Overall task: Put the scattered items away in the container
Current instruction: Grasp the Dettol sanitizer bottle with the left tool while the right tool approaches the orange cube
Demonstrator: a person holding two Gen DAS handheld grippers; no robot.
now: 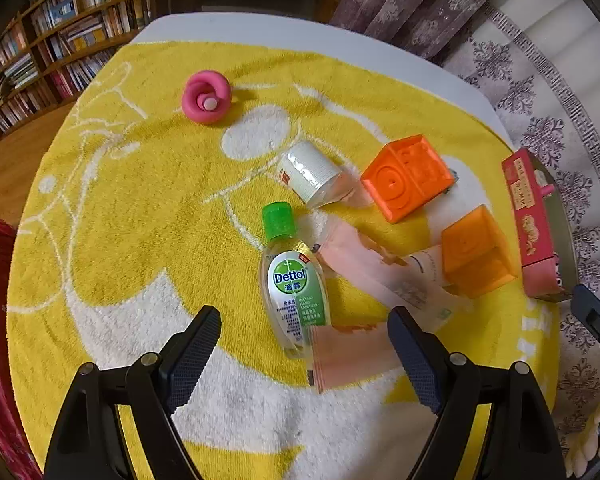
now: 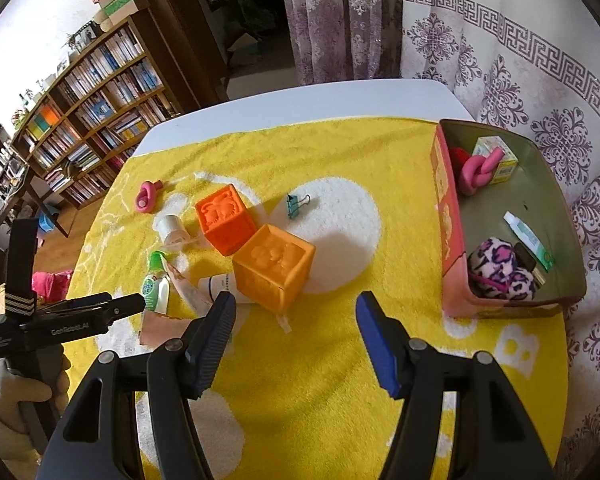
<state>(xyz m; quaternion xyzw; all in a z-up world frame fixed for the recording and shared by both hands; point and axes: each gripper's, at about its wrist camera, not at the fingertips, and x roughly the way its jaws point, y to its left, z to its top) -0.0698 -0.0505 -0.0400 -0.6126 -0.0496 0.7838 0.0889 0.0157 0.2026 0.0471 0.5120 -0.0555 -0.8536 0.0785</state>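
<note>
We hold the left gripper [image 1: 304, 344] over the yellow-and-white terry towel [image 1: 140, 240], jaws wide and empty, the clear green-capped sanitiser bottle [image 1: 292, 280] lying between its fingertips, long axis running twelve to six, cap at twelve; our right gripper [image 2: 296, 336], also spread and empty, sits farther off, the pink cardboard box [image 2: 448, 240] at its two o'clock, so the left looks nearer

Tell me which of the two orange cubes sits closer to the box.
The lighter orange cube, the one nearer the right gripper. The darker orange cube sits behind it, farther from the box.
</note>
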